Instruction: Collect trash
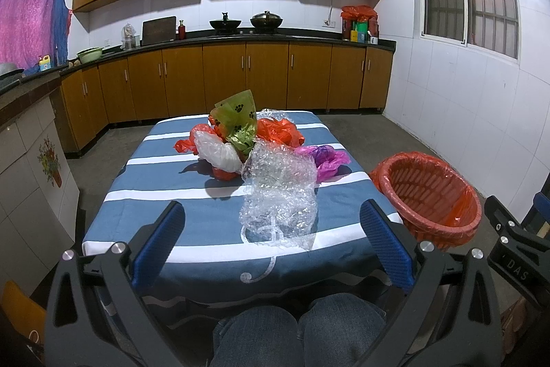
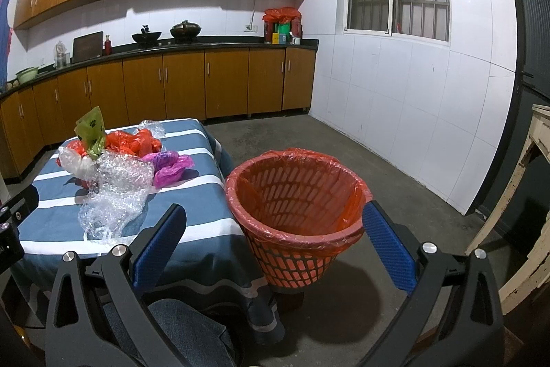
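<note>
Trash lies heaped on the blue-and-white striped table (image 1: 144, 184): a long sheet of clear bubble wrap (image 1: 278, 191) (image 2: 117, 191) nearest me, a white plastic bag (image 1: 218, 150), red-orange bags (image 1: 280, 131) (image 2: 134, 138), a green paw-print wrapper (image 1: 237, 119) (image 2: 91, 126) and a purple-pink bag (image 1: 326, 159) (image 2: 170, 165). An orange basket (image 1: 429, 195) (image 2: 295, 198) lined with an orange bag stands on the floor right of the table. My left gripper (image 1: 271, 212) is open, short of the bubble wrap, holding nothing. My right gripper (image 2: 275, 215) is open in front of the basket, empty.
Wooden cabinets and a dark counter (image 1: 240, 35) with two woks run along the far wall. A white tiled wall (image 2: 395, 112) and window stand to the right, a worn white furniture piece (image 2: 526, 202) at far right. The person's knees (image 1: 299, 329) are under the table's near edge.
</note>
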